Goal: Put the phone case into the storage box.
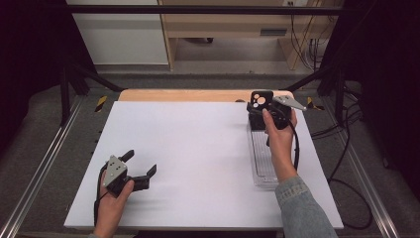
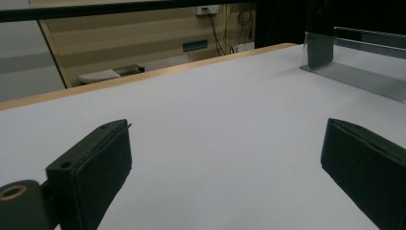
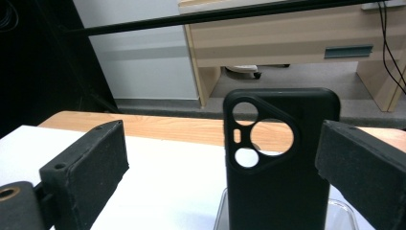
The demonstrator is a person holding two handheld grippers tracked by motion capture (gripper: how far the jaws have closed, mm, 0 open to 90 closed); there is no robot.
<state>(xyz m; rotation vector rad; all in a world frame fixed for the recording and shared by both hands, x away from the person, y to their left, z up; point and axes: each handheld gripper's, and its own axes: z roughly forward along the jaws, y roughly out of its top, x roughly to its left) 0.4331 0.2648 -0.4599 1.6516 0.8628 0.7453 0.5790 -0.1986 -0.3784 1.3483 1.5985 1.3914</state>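
Black phone case [image 3: 280,163] standing upright in clear rack [image 1: 262,158] at worktop's [image 1: 198,148] right; right tongs [image 1: 265,111] gaping around it, likely closing next; left tongs [image 1: 141,166] idling open.

The phone case [image 3: 280,167] looks like matt black plastic or rubber, smooth, with clean-cut round holes. It stands in a clear, glossy plastic rack [image 1: 262,158] with fine ribs. The tabletop [image 1: 198,158] is a smooth, matt white sheet with a bare wooden strip [image 1: 198,95] at twelve o'clock. Each hand-held gripper has dull black pads [image 3: 86,163]. A sleeve [image 1: 302,203] is faded denim cloth.
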